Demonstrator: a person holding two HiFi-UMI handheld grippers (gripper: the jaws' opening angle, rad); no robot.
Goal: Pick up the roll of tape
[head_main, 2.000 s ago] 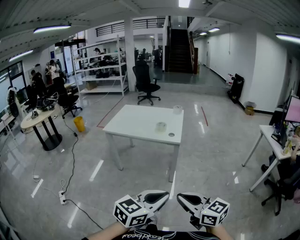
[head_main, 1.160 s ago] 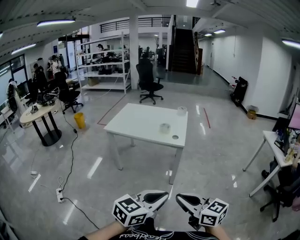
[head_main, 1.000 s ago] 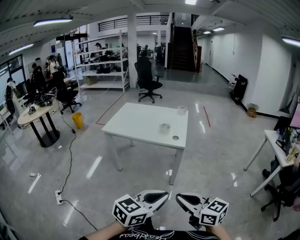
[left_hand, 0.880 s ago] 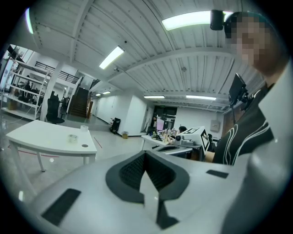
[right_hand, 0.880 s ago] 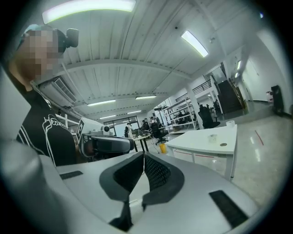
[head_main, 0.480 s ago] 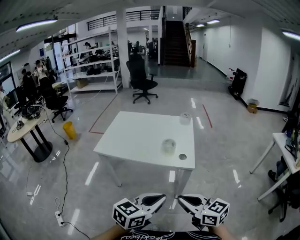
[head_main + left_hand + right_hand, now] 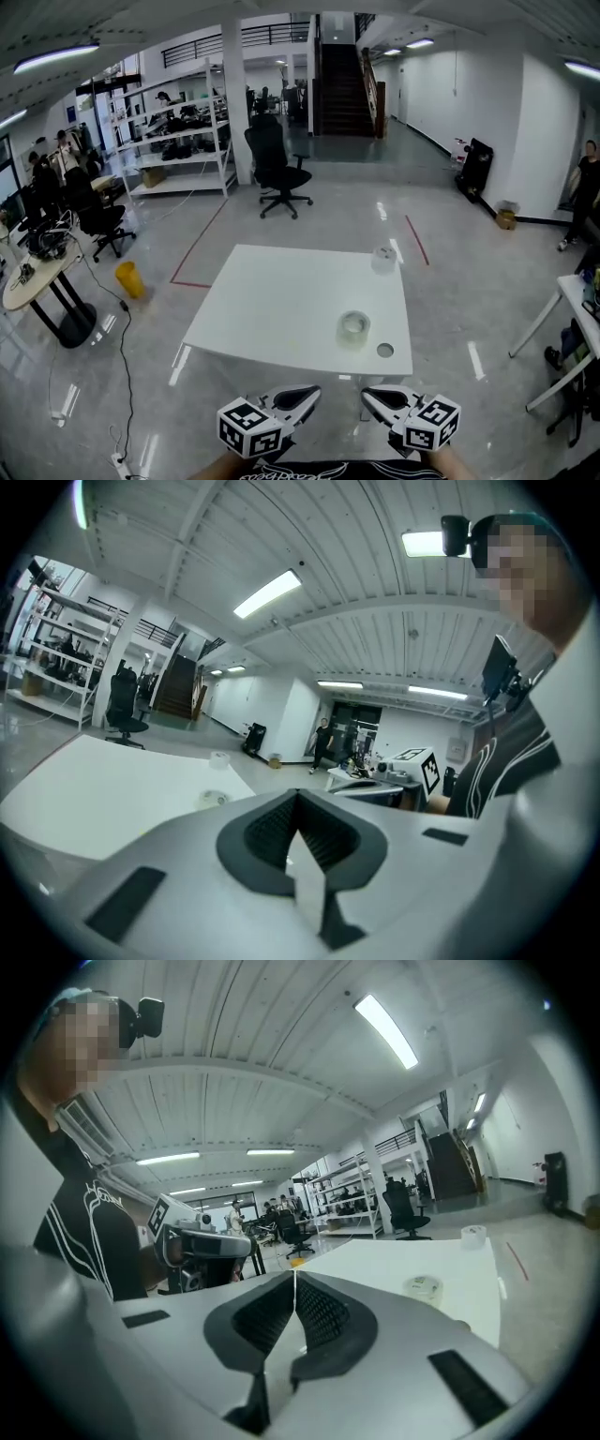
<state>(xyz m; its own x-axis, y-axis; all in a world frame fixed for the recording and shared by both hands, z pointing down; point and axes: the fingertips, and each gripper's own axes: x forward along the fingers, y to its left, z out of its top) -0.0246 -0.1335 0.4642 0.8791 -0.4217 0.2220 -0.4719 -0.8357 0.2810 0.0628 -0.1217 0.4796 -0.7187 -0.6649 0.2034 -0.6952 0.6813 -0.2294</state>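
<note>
A clear roll of tape (image 7: pixel 353 328) lies on the white table (image 7: pixel 272 309) near its front right corner, and shows small in the left gripper view (image 7: pixel 215 798) and the right gripper view (image 7: pixel 424 1286). A white roll (image 7: pixel 382 258) stands at the table's far right edge, and a small round disc (image 7: pixel 385 351) lies by the near corner. My left gripper (image 7: pixel 313 391) and right gripper (image 7: pixel 367 393) hover side by side at the bottom of the head view, short of the table's front edge. Both are shut and hold nothing, their pads meeting in the left gripper (image 7: pixel 298 795) and the right gripper (image 7: pixel 294 1275).
A black office chair (image 7: pixel 272 169) and metal shelves (image 7: pixel 178 122) stand beyond the table. A round table (image 7: pixel 37 281), a yellow bin (image 7: pixel 128 278) and a floor cable (image 7: pixel 122 375) are at the left. A desk (image 7: pixel 577 309) and a person (image 7: pixel 586 187) are at the right.
The table and the tape roll have come much nearer and lower in the head view as I walk towards them. Both grippers stay shut, side by side.
</note>
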